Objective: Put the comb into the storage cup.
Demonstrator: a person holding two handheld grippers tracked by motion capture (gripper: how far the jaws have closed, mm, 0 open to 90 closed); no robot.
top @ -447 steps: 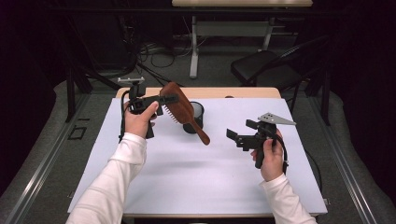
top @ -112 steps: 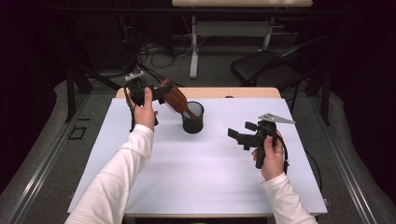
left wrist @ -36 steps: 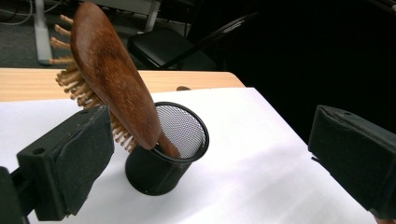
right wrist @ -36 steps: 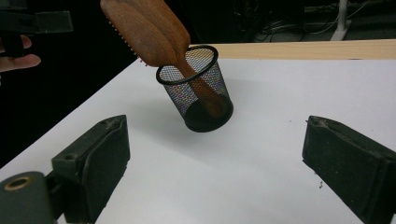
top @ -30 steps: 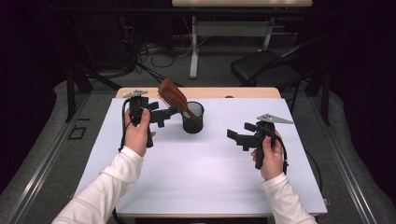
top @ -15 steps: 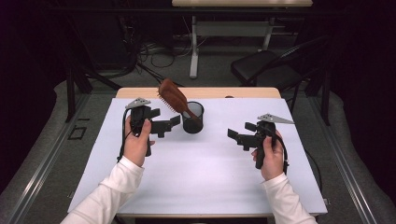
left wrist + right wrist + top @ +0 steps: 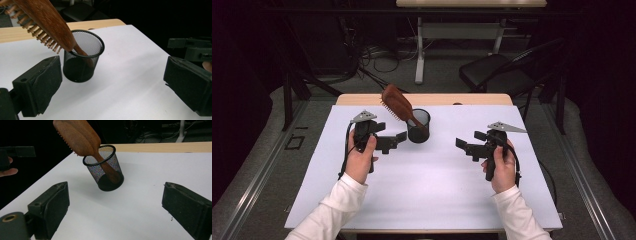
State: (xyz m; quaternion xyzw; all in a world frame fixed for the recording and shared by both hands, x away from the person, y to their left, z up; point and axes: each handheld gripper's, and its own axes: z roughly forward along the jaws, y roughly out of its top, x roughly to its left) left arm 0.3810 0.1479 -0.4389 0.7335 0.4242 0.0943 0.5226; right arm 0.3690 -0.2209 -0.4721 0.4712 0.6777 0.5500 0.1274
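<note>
The left gripper [image 7: 396, 141] hangs with jaws wide apart and empty, just left of the cup [image 7: 418, 126] on the tabletop [image 7: 432, 190]. The brush [image 7: 398, 106] stands handle-down in the cup, leaning left. Well apart on the right, the right gripper [image 7: 464, 145] is likewise spread and empty.

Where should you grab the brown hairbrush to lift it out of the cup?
Probably by the wooden hairbrush at its broad head, coming from above on the left. Its handle sits down inside the black mesh cup, so the head, leaning out over the rim, is the free part. Pinch its flat back and bristle side.
</note>
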